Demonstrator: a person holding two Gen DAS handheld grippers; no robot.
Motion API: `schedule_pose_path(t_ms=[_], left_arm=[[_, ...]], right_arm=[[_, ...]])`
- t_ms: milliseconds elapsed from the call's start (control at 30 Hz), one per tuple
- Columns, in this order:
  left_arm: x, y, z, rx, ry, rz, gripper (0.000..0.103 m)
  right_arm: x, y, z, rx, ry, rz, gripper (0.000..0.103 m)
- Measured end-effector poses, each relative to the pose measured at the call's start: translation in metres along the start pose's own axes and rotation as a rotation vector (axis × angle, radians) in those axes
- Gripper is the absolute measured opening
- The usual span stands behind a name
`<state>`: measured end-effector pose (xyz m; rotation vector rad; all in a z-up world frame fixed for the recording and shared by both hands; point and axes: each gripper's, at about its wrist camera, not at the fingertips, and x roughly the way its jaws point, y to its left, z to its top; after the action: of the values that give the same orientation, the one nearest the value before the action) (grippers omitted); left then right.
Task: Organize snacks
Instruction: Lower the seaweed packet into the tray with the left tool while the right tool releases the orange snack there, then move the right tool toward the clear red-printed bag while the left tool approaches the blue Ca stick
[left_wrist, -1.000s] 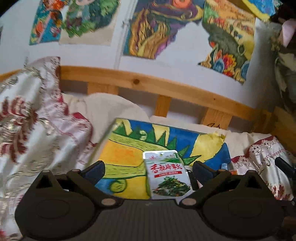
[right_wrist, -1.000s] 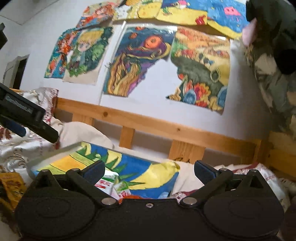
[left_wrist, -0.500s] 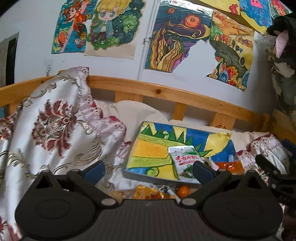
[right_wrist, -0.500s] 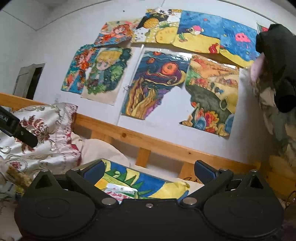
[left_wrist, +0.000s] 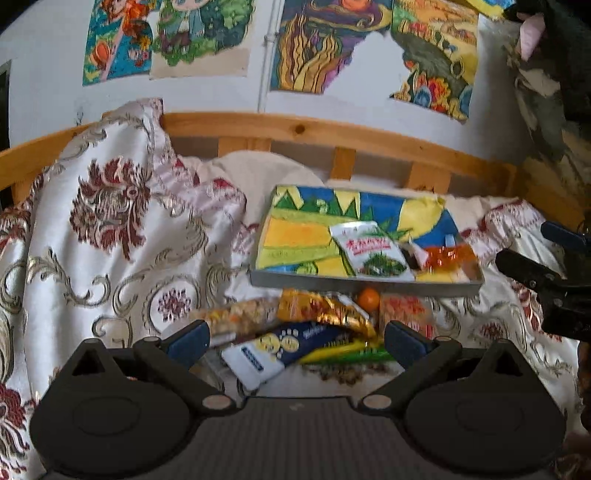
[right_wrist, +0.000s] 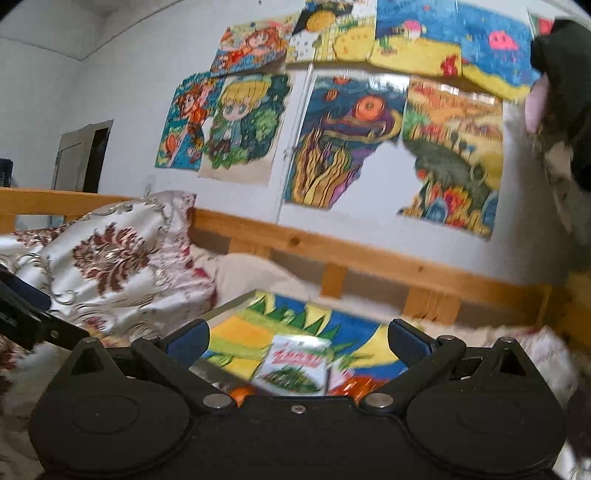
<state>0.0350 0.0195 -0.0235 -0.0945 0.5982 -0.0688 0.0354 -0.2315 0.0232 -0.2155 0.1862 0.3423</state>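
On the bed, one painted board (left_wrist: 295, 236) carries one green-white packet (left_wrist: 369, 251); both tools (left_wrist: 293, 338) (right_wrist: 297, 341) gape empty.

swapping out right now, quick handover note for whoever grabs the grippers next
Left gripper: open, empty, hovering over the loose snack pile on the bedspread.
Right gripper: open, empty, facing the tray.
Painted tray: holds the white-green snack packet and an orange packet.
Done: those two are on the tray.
Left: the pile in front of the tray, including the blue-white packet, a gold packet and a small orange ball.
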Motion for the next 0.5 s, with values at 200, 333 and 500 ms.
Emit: schedule_pose_path(t_ms=[200, 333, 500], left_arm=[[0.004, 0.002, -0.009, -0.013, 0.065, 0.011, 0.102], [0.008, 0.002, -0.012, -0.009, 0.102, 0.028, 0.102], [0.013, 0.004, -0.014, -0.016, 0.135, 0.055, 0.102]], right_arm=[[0.001, 0.017, -0.009, 0.045, 0.139, 0.092, 0.102], [0.004, 0.025, -0.014, 0.051, 0.196, 0.106, 0.102], [0.011, 0.027, -0.020, 0.066, 0.266, 0.113, 0.102]])
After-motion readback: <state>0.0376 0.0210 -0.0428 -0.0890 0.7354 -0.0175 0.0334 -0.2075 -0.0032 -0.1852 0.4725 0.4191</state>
